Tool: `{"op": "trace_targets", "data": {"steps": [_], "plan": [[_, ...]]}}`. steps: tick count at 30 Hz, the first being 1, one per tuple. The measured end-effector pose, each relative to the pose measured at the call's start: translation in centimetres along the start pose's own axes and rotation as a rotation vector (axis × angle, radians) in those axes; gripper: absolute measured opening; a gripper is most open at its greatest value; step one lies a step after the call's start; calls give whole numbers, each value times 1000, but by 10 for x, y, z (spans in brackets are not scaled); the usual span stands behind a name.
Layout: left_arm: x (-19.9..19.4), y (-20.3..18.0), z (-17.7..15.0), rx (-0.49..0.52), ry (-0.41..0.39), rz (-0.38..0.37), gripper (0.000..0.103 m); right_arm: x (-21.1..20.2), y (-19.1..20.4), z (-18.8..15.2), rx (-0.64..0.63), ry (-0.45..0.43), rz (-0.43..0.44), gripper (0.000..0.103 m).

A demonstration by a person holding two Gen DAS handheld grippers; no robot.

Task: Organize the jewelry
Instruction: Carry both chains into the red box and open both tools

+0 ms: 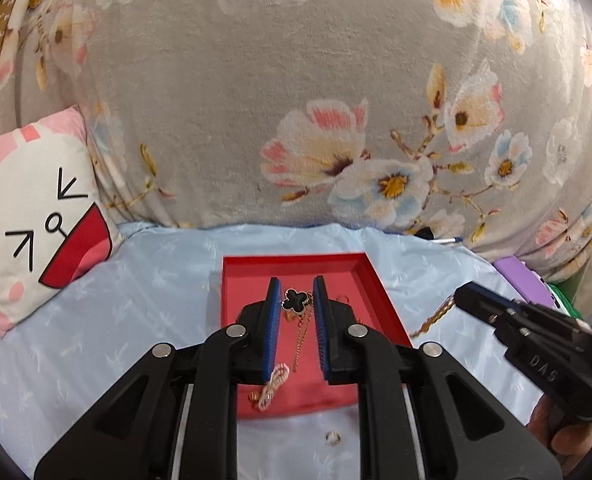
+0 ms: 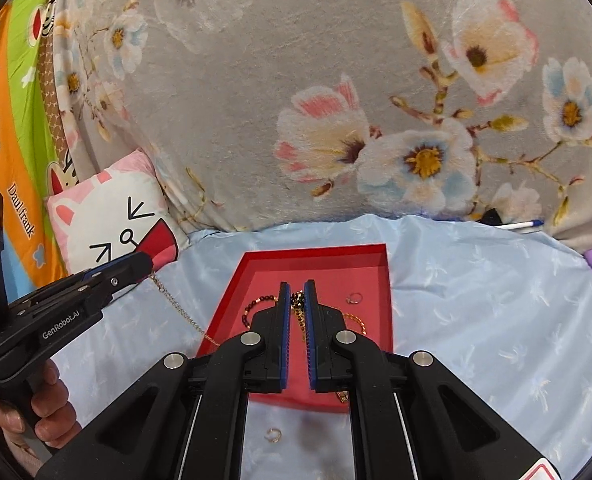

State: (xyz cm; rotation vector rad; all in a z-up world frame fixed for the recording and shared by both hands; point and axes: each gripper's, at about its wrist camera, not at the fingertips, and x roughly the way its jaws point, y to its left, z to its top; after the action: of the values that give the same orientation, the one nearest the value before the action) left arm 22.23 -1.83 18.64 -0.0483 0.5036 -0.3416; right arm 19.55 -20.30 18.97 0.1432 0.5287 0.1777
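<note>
Nearest, one small ring (image 1: 332,438) lies loose on the blue bedsheet (image 1: 135,320), just short of the red tray (image 1: 380,296). Not yet put away.

At the tray's near edge: a pearl hair clip (image 1: 273,386), lying on the tray floor.

My left fingers (image 1: 272,304) are clenched on the clover necklace (image 1: 296,300). The black clover sits between the pads, which stand only as far apart as the clover is wide, and its gold chain trails back toward me. From the right-hand view that chain runs off the left tip down toward the tray's near corner.

My right fingers (image 2: 283,300) are nearly closed, pinching a beaded chain (image 2: 298,299) over the middle of the tray. Cannot tell whether this and the clover necklace are one piece stretched between both hands or two separate pieces; the link is hidden behind the tools.

On the tray floor beyond: a dark bead bracelet (image 2: 255,308), a second ring (image 2: 355,299), a loose gold chain (image 2: 356,320).

Step in hand, as I judge it: laying chains out in the tray, most pieces already in. Next move calls for lowering both hands so the chain settles straight and clear of the bracelet, then letting go one side at a time. A snag or tangle is the risk. After that, the loose ring: tiny, flat on soft cloth, needs a careful tip pinch.

Farther off: a cat-face cushion (image 1: 35,208) to the left, a pen (image 2: 522,225) at the sheet's far edge, a floral blanket (image 1: 255,80) behind.
</note>
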Motion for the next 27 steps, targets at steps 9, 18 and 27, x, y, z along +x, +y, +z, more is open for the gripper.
{"op": "trace_targets", "data": {"steps": [9, 18, 27], "plan": [[57, 1, 18, 3, 38, 20, 15, 73, 4, 3, 20, 95, 29, 7], [102, 11, 1, -19, 108, 46, 15, 121, 5, -14, 34, 174, 55, 7], [122, 22, -11, -44, 137, 54, 16, 150, 4, -26, 34, 220, 48, 7]]}}
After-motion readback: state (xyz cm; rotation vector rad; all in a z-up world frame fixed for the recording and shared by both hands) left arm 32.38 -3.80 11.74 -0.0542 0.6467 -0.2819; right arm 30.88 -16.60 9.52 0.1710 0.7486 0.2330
